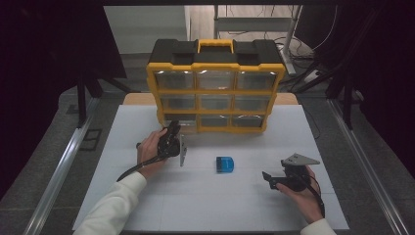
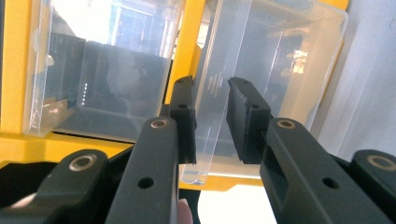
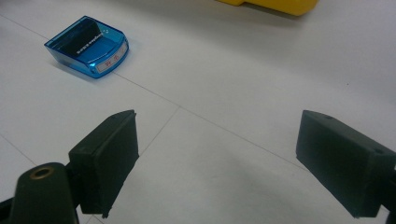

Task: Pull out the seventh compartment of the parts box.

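A yellow and black organizer (image 1: 215,54) with clear drawers stands at the back of the white table (image 1: 205,205). My left gripper (image 1: 173,127) is at its bottom left drawer. In the left gripper view the jaws (image 2: 211,116) stand narrow, closed on the pull tab of a clear drawer (image 2: 280,60) that sticks out a little from the yellow frame. A small blue open box (image 1: 225,164) lies mid-table. My right gripper (image 1: 268,178) rests low on the table to its right, open, nothing between its jaws (image 3: 217,158); the blue box (image 3: 88,45) lies ahead to their left.
The neighbouring clear drawer (image 2: 98,70) sits closed in the frame. Metal rails (image 1: 63,161) run along both sides of the table. Chair or stand legs and cables (image 1: 298,44) are on the floor behind the organizer.
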Demonstrator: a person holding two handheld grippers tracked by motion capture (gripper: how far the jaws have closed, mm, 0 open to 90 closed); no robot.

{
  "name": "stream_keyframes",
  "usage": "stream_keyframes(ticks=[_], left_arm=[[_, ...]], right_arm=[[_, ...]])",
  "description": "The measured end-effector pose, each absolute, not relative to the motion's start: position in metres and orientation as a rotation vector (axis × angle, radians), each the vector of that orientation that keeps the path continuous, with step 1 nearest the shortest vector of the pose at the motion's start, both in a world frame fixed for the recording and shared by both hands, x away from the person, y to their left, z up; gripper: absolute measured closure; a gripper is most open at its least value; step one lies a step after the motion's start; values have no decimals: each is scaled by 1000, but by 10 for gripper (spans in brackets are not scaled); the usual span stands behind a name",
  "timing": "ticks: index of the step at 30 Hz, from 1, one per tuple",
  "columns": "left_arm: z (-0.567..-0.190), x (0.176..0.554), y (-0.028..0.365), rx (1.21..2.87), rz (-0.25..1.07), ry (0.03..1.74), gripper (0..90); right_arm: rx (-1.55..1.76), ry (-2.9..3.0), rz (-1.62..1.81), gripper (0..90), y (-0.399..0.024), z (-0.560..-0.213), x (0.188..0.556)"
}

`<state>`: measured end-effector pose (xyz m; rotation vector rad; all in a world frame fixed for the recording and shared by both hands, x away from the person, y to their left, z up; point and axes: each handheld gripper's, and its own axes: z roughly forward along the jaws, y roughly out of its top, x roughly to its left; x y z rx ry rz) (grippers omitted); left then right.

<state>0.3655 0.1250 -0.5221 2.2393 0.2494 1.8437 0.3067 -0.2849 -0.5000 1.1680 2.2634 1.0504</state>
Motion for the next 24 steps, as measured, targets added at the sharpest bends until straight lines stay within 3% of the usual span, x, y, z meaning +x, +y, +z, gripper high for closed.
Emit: stream_keyframes(ticks=[24], left_arm=[[-522, 358, 126, 2236, 1834, 232, 732]], right_arm=[[1167, 2262, 1051, 136, -285, -500, 306]])
